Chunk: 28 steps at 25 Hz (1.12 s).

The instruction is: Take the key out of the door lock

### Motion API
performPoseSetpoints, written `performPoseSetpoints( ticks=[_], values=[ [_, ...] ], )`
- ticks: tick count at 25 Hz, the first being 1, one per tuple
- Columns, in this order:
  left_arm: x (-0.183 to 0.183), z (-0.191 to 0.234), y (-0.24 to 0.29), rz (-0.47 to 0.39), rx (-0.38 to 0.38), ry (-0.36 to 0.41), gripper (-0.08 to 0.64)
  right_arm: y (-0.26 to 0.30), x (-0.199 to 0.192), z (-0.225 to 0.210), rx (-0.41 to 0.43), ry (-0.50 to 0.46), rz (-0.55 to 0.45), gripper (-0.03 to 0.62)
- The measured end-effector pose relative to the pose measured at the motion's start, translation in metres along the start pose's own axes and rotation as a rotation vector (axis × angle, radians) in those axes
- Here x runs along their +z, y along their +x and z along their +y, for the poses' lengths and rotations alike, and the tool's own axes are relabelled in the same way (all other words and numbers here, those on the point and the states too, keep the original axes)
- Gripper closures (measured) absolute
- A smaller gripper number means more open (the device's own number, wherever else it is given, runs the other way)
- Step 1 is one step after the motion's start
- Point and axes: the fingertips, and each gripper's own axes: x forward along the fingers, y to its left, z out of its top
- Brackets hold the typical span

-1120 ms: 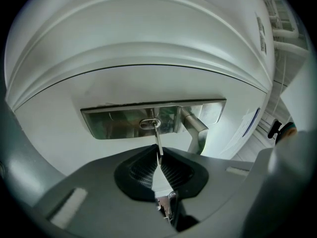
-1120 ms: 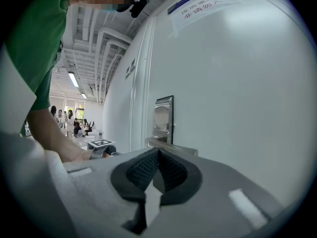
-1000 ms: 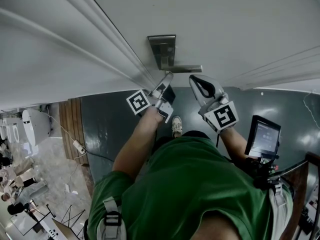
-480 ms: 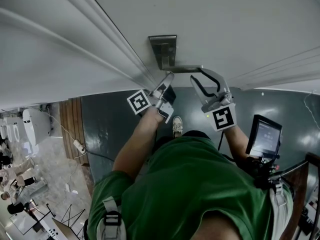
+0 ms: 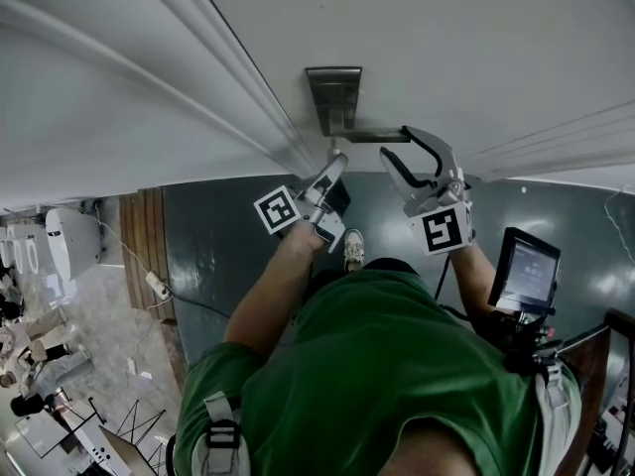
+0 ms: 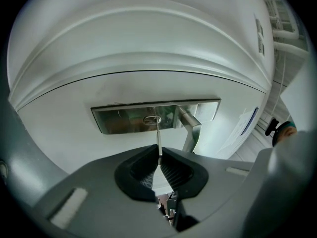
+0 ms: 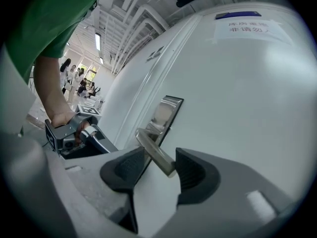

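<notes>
A steel lock plate (image 5: 334,97) sits on the white door (image 5: 446,38), with a lever handle (image 5: 377,135) pointing right. In the left gripper view a thin key (image 6: 158,135) runs from the keyhole (image 6: 152,119) in the lock plate (image 6: 124,118) back to my left gripper (image 6: 159,155), which is shut on the key's near end. The left gripper (image 5: 335,159) sits just under the plate. My right gripper (image 5: 395,144) has just been opening. Its jaws now stand wide on either side of the handle (image 7: 156,150), pads apart from it, right gripper (image 7: 159,165).
A paper notice (image 7: 247,26) is stuck higher on the door. Door mouldings (image 5: 238,87) run diagonally left of the lock. A small screen (image 5: 524,271) hangs at my right side over the dark floor (image 5: 218,246). People and equipment stand far off at left (image 5: 30,345).
The right gripper has rolled and gone from shut to wide open, its jaws now astride the end of the lever handle. The left gripper has stayed shut on the key.
</notes>
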Motion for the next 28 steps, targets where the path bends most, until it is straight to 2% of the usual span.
performPoseSetpoints(
  ticks=[9,16,20,28],
  values=[
    [-0.008,-0.007,-0.008,0.017,0.014,0.042,0.538,0.004,-0.003,-0.009,-0.021,0.025,0.012,0.405],
    [-0.015,-0.012,-0.029,0.035,0.061,0.157,0.538,-0.008,-0.001,-0.017,-0.064,0.147,0.0,0.406],
    [-0.014,-0.017,-0.034,0.043,0.079,0.195,0.538,-0.01,0.004,-0.013,-0.045,0.127,-0.003,0.406],
    [-0.015,-0.026,-0.026,0.086,0.059,0.263,0.538,-0.012,0.001,0.002,-0.02,0.161,-0.014,0.407]
  ],
)
